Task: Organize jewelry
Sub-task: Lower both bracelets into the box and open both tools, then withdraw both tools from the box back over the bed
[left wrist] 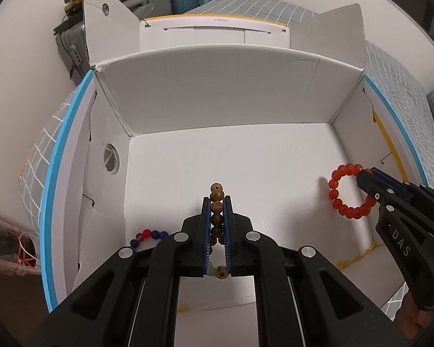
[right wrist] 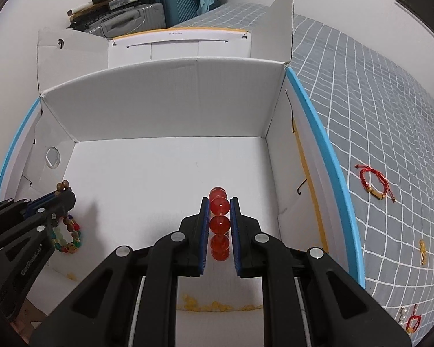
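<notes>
My left gripper (left wrist: 217,202) is shut on a brown wooden bead bracelet (left wrist: 217,206) and holds it over the floor of the open white box (left wrist: 217,92). My right gripper (right wrist: 220,202) is shut on a red bead bracelet (right wrist: 219,222) inside the same box. In the left wrist view the red bracelet (left wrist: 348,193) hangs from the right gripper (left wrist: 364,173) at the right. In the right wrist view the left gripper (right wrist: 65,192) shows at the left with its multicoloured beads (right wrist: 69,235) hanging below it.
A blue and red bead bracelet (left wrist: 150,235) lies on the box floor at the left. On the grey checked bedspread (right wrist: 390,115) right of the box lie a red cord bracelet (right wrist: 374,182), a small gold piece (right wrist: 422,251) and more jewelry (right wrist: 408,318). Suitcases (right wrist: 147,14) stand behind.
</notes>
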`<state>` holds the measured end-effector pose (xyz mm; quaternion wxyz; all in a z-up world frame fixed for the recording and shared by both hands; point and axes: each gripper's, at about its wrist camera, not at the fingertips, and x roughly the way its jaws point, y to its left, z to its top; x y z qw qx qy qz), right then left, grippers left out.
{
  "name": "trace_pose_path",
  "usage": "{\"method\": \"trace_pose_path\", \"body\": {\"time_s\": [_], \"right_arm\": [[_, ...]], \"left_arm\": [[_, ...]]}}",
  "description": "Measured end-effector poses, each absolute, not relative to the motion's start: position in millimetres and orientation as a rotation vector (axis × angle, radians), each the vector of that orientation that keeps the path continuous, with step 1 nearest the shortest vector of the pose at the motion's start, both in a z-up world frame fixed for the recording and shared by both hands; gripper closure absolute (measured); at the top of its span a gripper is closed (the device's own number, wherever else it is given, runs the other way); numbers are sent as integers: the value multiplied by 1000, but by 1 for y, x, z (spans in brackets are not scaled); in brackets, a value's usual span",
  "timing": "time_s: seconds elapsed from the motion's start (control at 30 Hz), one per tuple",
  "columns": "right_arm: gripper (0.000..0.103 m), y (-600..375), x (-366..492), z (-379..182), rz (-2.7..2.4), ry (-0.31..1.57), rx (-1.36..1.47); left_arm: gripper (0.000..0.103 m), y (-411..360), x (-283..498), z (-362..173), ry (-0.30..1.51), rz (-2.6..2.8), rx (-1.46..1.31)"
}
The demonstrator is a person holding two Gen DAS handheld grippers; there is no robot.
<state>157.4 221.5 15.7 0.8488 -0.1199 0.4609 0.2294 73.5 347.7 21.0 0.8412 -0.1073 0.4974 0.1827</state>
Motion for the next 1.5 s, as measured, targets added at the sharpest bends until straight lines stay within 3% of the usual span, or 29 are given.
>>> {"method": "trace_pose_path", "body": {"time_s": [0.33,0.37,0.53,0.67,0.83,1.17,1.5], "right_arm": [[89,223,158,21,486,965,-248],[85,222,157,22,489,962,-245],[62,220,155,29,481,932,-241],[42,216,152,39,473,900,-231],[29,205,147,58,466,851,-201],[11,185,136,78,437,783,-170],[9,143,131,93,367,745,-157]], "left_arm": [[93,349,72,24,1045,385,-227],[92,349,71,25,1044,392,-217],[60,349,68,31,1022,413,-205],[44,350,64,39,992,416,-215],[29,350,58,53,955,420,-232],[10,329,52,76,872,409,-186],[6,306,46,92,819,379,-171]]}}
